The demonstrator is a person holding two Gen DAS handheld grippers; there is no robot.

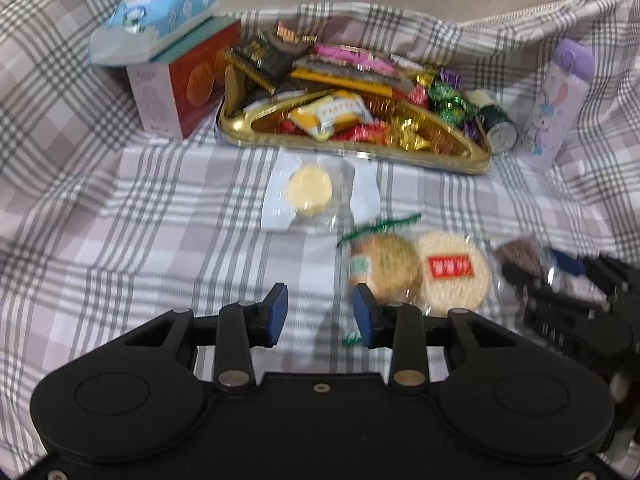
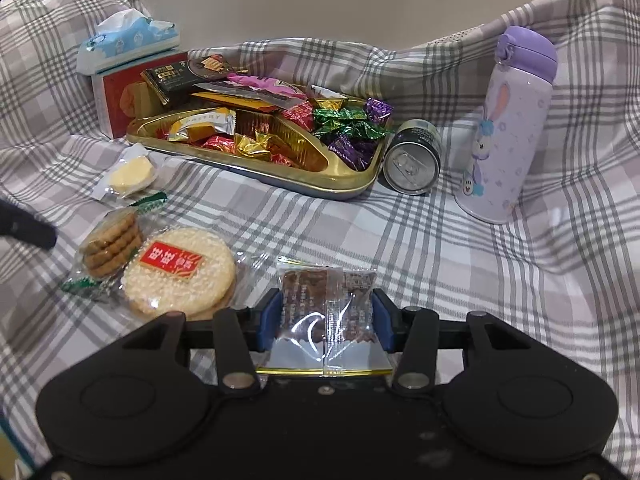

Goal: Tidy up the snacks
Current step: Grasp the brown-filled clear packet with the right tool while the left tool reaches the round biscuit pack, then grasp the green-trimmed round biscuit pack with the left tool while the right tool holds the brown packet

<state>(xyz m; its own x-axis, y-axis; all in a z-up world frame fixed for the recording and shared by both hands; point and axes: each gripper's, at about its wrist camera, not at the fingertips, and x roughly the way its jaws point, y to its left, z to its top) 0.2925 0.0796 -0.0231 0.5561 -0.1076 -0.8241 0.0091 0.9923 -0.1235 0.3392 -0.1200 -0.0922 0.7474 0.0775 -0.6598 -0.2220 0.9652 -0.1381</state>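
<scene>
A gold tray (image 1: 356, 151) (image 2: 280, 172) full of wrapped candies and snack bars stands at the back of the checked cloth. In front lie a yellow pastry pack (image 1: 310, 196) (image 2: 130, 174), a brown cookie stack pack (image 1: 382, 266) (image 2: 112, 246) and a rice cracker pack (image 1: 454, 274) (image 2: 178, 270). My left gripper (image 1: 320, 312) is open and empty, just left of the cookie pack. My right gripper (image 2: 325, 318) is shut on a brown snack packet (image 2: 326, 308) and shows at the right edge of the left wrist view (image 1: 560, 292).
A red box (image 1: 180, 92) (image 2: 120, 100) with a blue tissue pack (image 1: 152, 20) (image 2: 124, 46) on top stands left of the tray. A dark can (image 1: 498, 124) (image 2: 414, 160) lies right of the tray, beside an upright purple bottle (image 1: 558, 104) (image 2: 508, 128).
</scene>
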